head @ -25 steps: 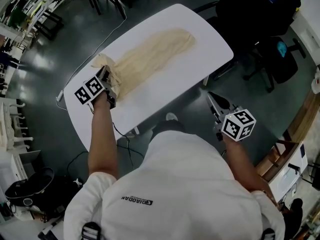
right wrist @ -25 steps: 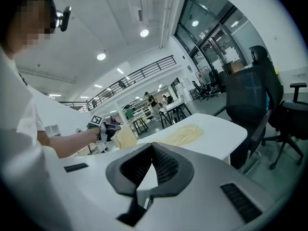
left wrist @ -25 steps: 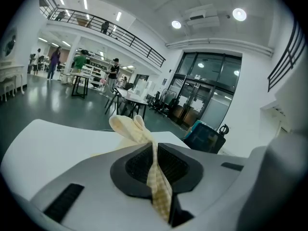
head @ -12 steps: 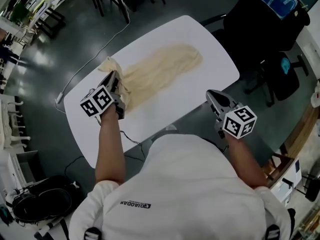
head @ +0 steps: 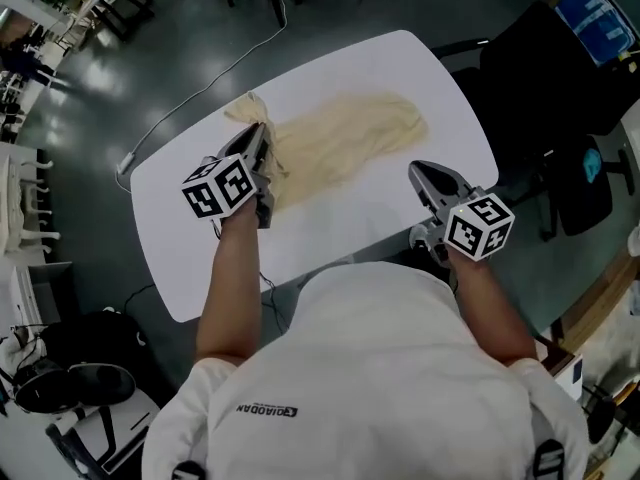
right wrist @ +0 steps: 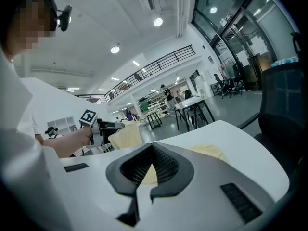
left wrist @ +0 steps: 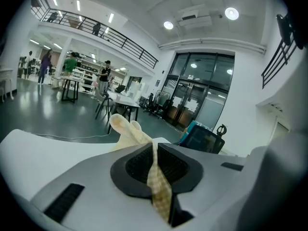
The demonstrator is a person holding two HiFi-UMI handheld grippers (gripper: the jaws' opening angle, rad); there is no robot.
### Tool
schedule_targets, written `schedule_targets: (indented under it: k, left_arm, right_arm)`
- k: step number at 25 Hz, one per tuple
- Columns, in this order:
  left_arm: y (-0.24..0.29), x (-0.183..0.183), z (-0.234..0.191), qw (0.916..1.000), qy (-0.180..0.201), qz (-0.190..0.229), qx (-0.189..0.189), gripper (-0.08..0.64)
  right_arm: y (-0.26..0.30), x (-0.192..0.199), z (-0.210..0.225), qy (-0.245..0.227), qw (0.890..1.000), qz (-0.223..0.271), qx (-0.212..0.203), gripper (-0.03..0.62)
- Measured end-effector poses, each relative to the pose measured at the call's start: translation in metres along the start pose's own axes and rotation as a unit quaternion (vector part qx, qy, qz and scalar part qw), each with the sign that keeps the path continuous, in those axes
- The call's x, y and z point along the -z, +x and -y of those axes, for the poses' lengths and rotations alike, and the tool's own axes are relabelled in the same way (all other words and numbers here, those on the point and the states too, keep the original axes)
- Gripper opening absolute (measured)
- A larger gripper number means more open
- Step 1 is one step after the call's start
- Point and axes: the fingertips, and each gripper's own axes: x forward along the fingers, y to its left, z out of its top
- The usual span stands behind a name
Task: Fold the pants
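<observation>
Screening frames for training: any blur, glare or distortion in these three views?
Head view: dim but sharp, glare streaks on the floor, pants on the table readable. Left gripper view: heavy fisheye, dark corners, ceiling lights bloom, pinched pants sharp. Right gripper view: same fisheye, jaws sharp.

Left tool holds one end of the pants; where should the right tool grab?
Probably the free end of the pants, at the corner nearest the right tool, coming in low from that side: the cloth lies flat, so only its edge offers a bite.
</observation>
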Motion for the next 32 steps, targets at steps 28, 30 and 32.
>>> schedule_targets:
  k: [28, 30, 32]
  left_arm:
    - [0.188, 0.014, 0.138, 0.9893, 0.057, -0.065, -0.117, 0.055]
    - [0.209, 0.029, 0.143, 0.9863, 0.066, -0.091, -0.120, 0.055]
    - [0.230, 0.049, 0.145, 0.9822, 0.070, -0.120, -0.127, 0.057]
  right_arm:
    - [-0.022, -0.059, 0.181, -0.001, 0.988, -0.060, -0.139, 0.018]
    - [-0.023, -0.057, 0.189, 0.004, 0.988, -0.062, -0.139, 0.018]
    - [-0.025, -0.055, 0.196, 0.011, 0.988, -0.062, -0.139, 0.018]
